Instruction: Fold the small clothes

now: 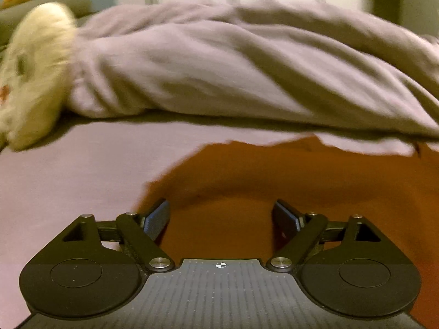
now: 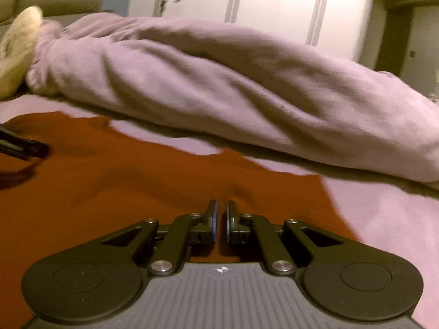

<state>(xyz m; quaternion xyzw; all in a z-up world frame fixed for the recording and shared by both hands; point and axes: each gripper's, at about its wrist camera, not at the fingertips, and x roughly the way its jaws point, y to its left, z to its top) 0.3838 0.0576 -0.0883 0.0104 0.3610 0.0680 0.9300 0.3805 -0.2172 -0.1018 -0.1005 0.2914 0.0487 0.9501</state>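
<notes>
An orange-brown small garment (image 1: 288, 181) lies flat on a lilac bed sheet (image 1: 68, 186); it also shows in the right wrist view (image 2: 137, 181). My left gripper (image 1: 221, 213) is open, low over the garment's near left part, with nothing between its fingers. My right gripper (image 2: 221, 219) has its jaws almost together with a thin gap, low over the garment's near edge; whether cloth is pinched cannot be told. The left gripper's tip (image 2: 30, 148) shows at the left edge of the right wrist view, resting on the garment.
A bunched lilac blanket (image 1: 233, 68) lies across the bed behind the garment, also in the right wrist view (image 2: 219, 87). A cream fluffy plush toy (image 1: 33, 76) sits at the far left. White wardrobe doors (image 2: 274, 5) stand behind.
</notes>
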